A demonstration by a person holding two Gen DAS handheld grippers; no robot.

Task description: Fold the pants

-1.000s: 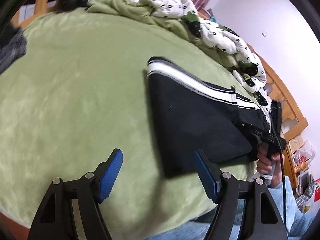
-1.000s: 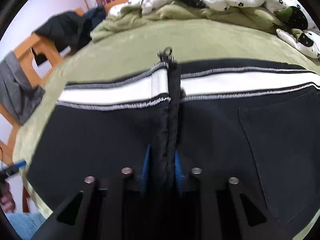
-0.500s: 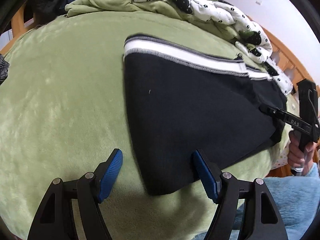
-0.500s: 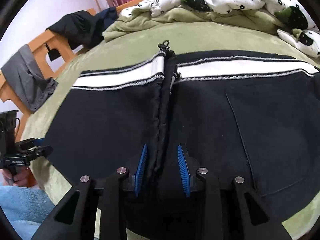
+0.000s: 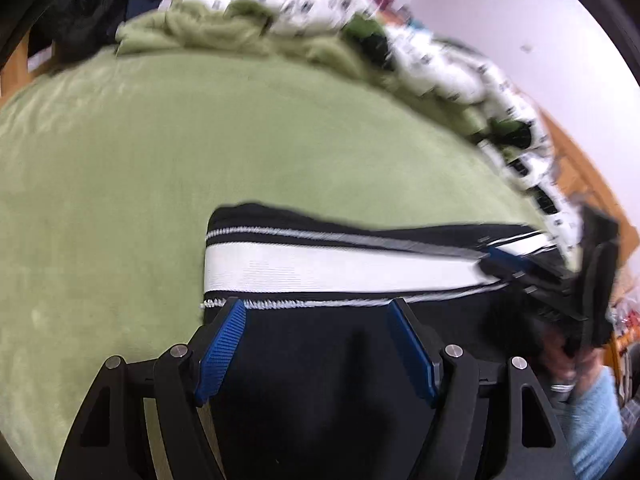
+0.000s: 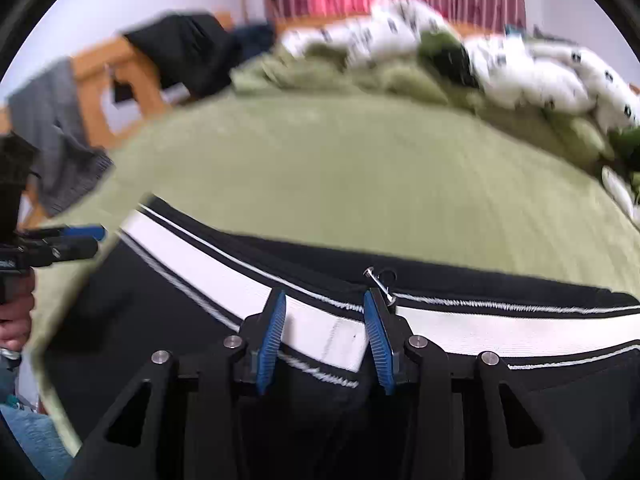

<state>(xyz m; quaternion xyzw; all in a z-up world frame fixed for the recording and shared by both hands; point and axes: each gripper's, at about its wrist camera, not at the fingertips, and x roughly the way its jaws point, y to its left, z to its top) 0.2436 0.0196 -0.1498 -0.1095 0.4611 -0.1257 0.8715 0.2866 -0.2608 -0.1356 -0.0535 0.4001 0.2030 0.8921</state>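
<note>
Black pants (image 5: 320, 360) with a white side stripe (image 5: 320, 270) lie folded on a green blanket (image 5: 120, 180). My left gripper (image 5: 316, 346) is open, low over the pants' left end, with the stripe just beyond its fingertips. My right gripper (image 6: 324, 336) is open, its fingers straddling the white stripe (image 6: 500, 330) next to a metal zipper pull (image 6: 380, 278). The pants' black cloth (image 6: 160, 320) spreads on both sides of it. The right gripper also shows in the left wrist view (image 5: 512, 266), and the left gripper in the right wrist view (image 6: 80, 240).
A rumpled white spotted quilt and green bedding (image 5: 340, 28) are heaped at the far side of the bed. Dark and grey clothes (image 6: 180, 52) hang on the wooden frame (image 6: 116, 80) to the left. Bare blanket (image 6: 360, 180) stretches beyond the pants.
My right gripper let go of the pants' fold and opened. Both grippers moved forward across the pants to the white stripe. The views are blurred from motion.
</note>
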